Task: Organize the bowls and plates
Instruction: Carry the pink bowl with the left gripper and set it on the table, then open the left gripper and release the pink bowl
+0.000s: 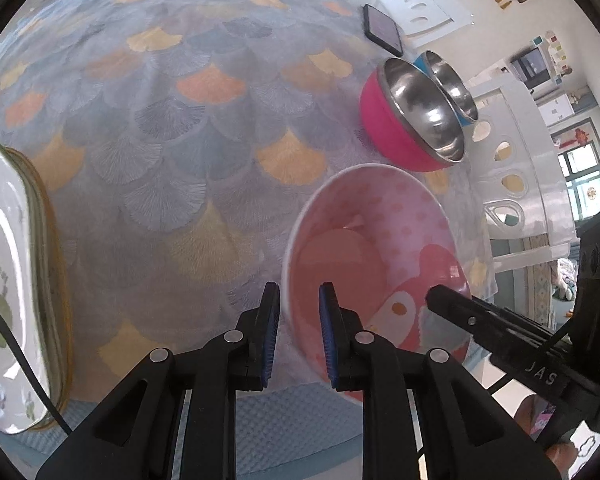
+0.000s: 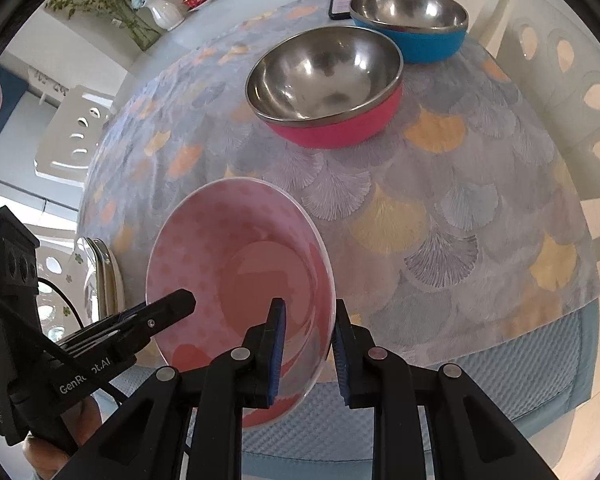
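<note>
Left tongs [image 1: 299, 336]: I see them spread, straddling the near rim of the pink bowl [image 1: 374, 264]; pads not closed on it.
Right tongs [image 2: 310, 350]: spread too, astride the bowl's opposite rim.
Pink bowl: between both tongs, on the tablecloth [image 2: 440, 208].
Red steel bowl [image 2: 324, 84]: ahead of my right tongs.
Blue steel bowl [image 2: 410, 22]: just behind the red one.
Plates [image 1: 4, 280]: stacked, far left of my left tongs.

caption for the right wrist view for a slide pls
Both grippers straddle the rim of a pink bowl at the table edge, the right gripper nearest; pink-sided and blue-sided steel bowls sit beyond.
</note>
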The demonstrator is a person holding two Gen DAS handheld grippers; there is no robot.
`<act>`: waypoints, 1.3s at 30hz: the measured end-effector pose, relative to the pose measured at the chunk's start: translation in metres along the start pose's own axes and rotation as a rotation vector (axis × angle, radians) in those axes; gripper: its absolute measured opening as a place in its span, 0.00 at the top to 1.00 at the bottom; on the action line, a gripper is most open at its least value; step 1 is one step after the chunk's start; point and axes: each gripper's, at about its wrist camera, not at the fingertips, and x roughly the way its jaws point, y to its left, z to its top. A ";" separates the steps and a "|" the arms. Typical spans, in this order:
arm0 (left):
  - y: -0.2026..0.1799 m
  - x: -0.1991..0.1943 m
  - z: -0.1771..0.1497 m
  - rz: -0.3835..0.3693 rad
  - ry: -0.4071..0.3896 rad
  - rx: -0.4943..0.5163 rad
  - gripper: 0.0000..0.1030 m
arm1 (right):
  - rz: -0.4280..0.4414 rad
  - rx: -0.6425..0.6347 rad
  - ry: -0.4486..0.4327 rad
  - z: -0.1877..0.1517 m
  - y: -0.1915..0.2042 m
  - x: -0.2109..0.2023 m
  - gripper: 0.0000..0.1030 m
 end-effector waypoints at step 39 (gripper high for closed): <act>-0.087 -0.080 0.094 0.007 -0.249 0.270 0.68 | -0.177 -0.047 -0.297 0.060 0.021 -0.114 0.57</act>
